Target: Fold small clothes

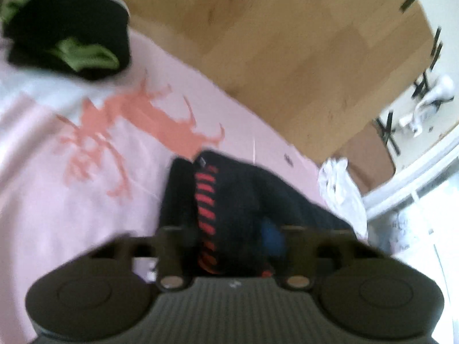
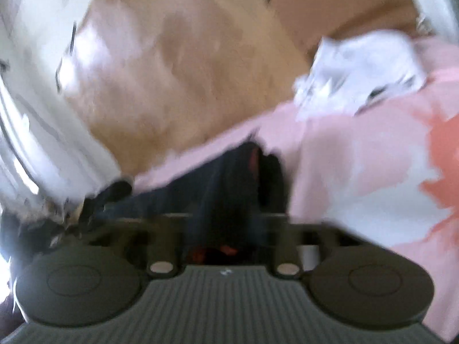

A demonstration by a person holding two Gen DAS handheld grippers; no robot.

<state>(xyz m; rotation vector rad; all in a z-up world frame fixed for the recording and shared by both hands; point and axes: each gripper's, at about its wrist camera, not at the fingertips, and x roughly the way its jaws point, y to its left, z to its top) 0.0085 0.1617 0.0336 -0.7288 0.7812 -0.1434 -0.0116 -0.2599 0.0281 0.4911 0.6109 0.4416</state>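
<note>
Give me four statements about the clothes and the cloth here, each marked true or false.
1. The dark garment has a red striped band. True.
2. The cloth beneath it is blue. False: it is pink with a coral print.
3. A black and green garment lies further off on the cloth. True.
4. The left gripper stands wide open and holds nothing. False: it is shut on the dark garment.

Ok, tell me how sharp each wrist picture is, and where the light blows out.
Left wrist view: mild motion blur, yet the dark garment with red stripes and the pink sheet's coral print stay readable; glare whitens the window area at lower right. Right wrist view: heavy smear, the wooden floor a streaked wash, the dark garment a shapeless mass; glare burns out the left edge. Fisheye bends both.
</note>
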